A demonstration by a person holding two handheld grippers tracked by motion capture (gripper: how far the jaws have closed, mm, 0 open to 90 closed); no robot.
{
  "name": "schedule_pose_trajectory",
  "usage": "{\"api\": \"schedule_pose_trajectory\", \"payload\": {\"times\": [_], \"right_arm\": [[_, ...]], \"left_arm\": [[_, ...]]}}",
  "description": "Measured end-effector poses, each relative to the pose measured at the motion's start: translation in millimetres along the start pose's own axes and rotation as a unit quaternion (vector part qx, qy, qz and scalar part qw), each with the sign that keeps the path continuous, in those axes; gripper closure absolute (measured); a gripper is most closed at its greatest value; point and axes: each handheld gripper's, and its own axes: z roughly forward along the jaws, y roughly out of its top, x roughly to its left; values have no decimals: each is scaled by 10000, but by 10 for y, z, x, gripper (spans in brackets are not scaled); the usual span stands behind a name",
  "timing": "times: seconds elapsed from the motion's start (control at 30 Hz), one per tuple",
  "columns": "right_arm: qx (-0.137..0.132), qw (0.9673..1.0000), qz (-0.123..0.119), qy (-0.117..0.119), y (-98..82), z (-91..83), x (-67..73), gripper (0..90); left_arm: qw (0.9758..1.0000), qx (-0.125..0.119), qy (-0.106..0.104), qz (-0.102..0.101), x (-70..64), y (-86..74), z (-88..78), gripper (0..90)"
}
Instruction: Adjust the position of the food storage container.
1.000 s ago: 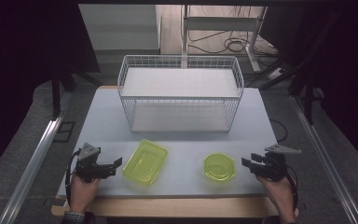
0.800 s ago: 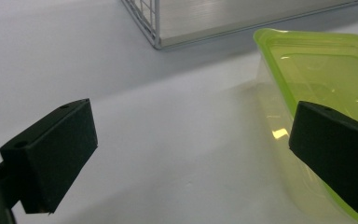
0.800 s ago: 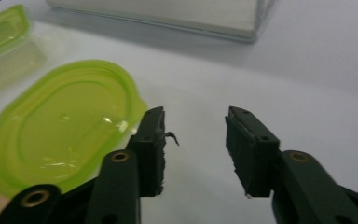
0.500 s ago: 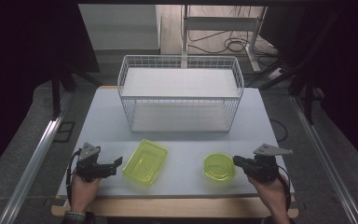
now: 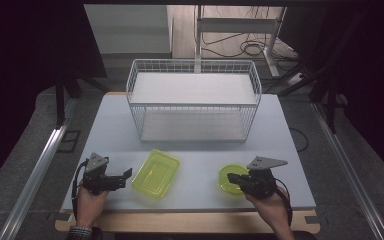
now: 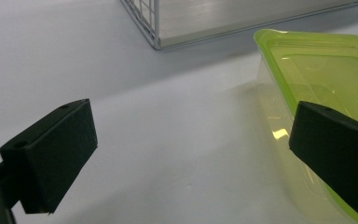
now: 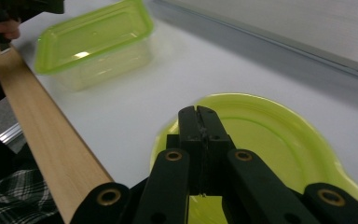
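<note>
A rectangular yellow-green container (image 5: 156,173) (image 6: 326,70) (image 7: 93,42) sits open side up near the table's front. My left gripper (image 5: 126,179) (image 6: 193,140) stays just to its left, open, one jaw beside the container's near wall. A round yellow-green dish (image 5: 225,187) (image 7: 270,140) lies to the right. My right gripper (image 5: 230,177) (image 7: 198,112) reaches over the dish's near side. Its jaws have just been closing and now meet, shut, with nothing visible between them.
A white wire basket (image 5: 195,115) (image 6: 144,18) stands at the back of the grey table (image 5: 195,150). A wooden strip (image 7: 42,121) edges the table's front. Beyond the far side are cables and a metal stand (image 5: 235,30).
My right gripper has moved left from beside the round dish to over it, and its jaws have closed. The left gripper and both green pieces have stayed put.
</note>
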Motion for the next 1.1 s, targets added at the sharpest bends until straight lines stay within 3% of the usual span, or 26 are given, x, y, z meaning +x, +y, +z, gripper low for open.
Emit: {"api": "schedule_pose_trajectory", "payload": {"times": [0.47, 0.57, 0.83, 1.1], "right_arm": [[247, 9989, -247, 308, 95, 420, 227, 887], [440, 9984, -315, 190, 79, 485, 238, 887], [473, 9987, -193, 41, 17, 401, 110, 887], [448, 9986, 35, -263, -88, 201, -104, 886]], "left_arm": [[10000, -12, 10, -17, 5, 1, -3, 7], [10000, -26, 7, -5, 4, 1, -11, 7], [10000, 10, -29, 5, -4, 5, -11, 9], [9999, 53, -84, -17, -11, 12, -13, 14]]}}
